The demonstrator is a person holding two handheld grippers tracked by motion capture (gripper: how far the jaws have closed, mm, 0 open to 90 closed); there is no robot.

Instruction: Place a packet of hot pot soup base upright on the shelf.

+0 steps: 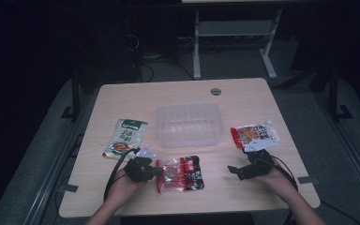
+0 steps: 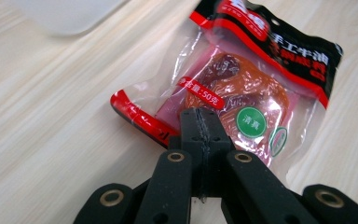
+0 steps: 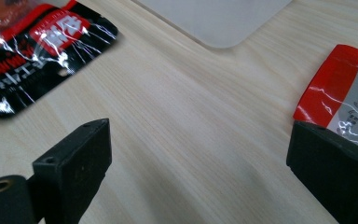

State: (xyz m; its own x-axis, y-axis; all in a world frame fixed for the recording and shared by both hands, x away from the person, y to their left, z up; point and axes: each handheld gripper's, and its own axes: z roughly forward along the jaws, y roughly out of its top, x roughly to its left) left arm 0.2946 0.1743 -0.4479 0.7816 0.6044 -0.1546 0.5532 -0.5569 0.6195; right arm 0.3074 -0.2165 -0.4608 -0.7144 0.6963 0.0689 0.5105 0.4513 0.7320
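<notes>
Left tongs sit low over the surface, forearm coming in from the near edge, wrist angled inward toward the middle. In the left gripper view the jaws are pressed flat together, their tips over the near edge of the red-and-black snack packet; whether they pinch its film I cannot tell. That packet lies flat on the near middle of the surface, just in front of the clear plastic tub. Right tongs rest near the surface on the right, hand level, jaws spread wide with bare wood between them. A red-and-white packet lies just beyond them, and a green packet at far left.
</notes>
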